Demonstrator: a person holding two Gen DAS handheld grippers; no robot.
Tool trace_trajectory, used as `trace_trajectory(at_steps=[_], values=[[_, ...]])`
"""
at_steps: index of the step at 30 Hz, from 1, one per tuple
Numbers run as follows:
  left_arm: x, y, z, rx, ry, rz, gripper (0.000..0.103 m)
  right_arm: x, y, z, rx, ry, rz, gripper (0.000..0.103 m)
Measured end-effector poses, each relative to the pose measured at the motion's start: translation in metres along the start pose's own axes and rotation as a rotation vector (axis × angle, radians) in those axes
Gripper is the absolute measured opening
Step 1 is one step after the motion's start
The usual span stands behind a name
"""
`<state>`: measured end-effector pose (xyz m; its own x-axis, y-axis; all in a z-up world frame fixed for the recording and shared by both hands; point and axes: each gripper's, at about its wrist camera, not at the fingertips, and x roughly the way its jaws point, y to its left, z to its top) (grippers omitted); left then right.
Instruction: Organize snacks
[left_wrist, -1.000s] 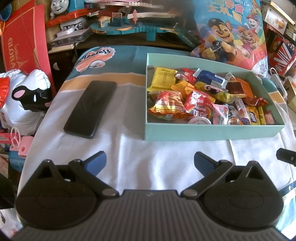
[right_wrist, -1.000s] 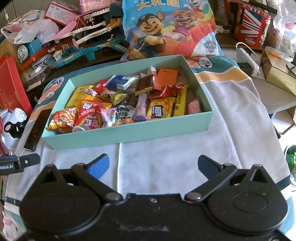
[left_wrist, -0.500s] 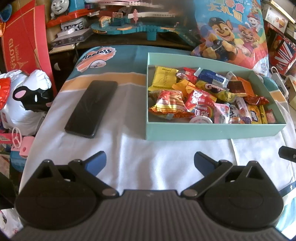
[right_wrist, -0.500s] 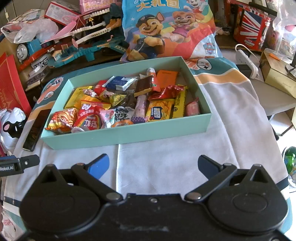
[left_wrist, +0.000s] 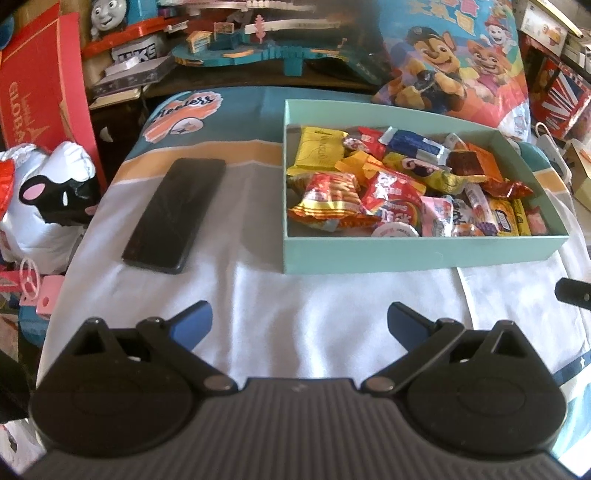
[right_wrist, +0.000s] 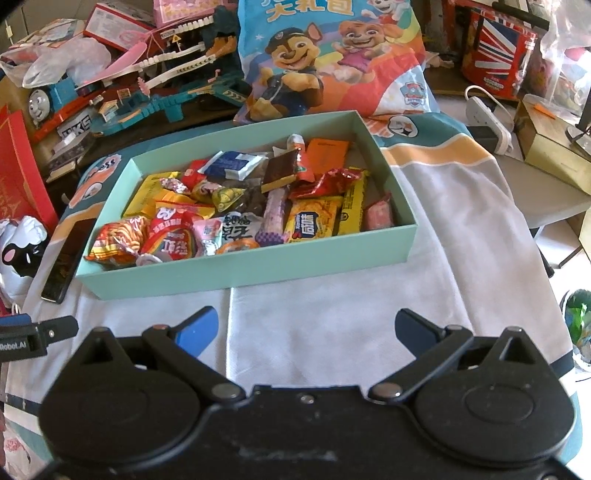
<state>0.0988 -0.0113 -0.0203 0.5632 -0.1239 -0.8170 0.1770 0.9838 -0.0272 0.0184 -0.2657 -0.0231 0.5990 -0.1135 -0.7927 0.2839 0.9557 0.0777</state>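
Snacks (right_wrist: 236, 206) lay heaped in the teal box (right_wrist: 258, 269) on the bench. Left claw (left_wrist: 299, 321) and right claw (right_wrist: 306, 328) hung released, empty, short of it. Advised: approach one top-lying wrapper, pinch its edge.

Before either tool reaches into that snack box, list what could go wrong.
1. The snacks lie heaped and overlapping in the box, so a pinch could drag out two wrappers at once.
2. The box is light cardboard on loose cloth; a snagged wall may slide it.
3. The phone lies just left of the box, where the open left tool could knock it.
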Motion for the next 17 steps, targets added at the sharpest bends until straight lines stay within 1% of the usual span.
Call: trace_trajectory(at_steps=[17], values=[[-0.0051, -0.0029, 0.0005, 0.011, -0.004, 0.014, 0.103, -0.0048, 0.0016, 0.0000, -0.004, -0.011, -0.008, 0.103]])
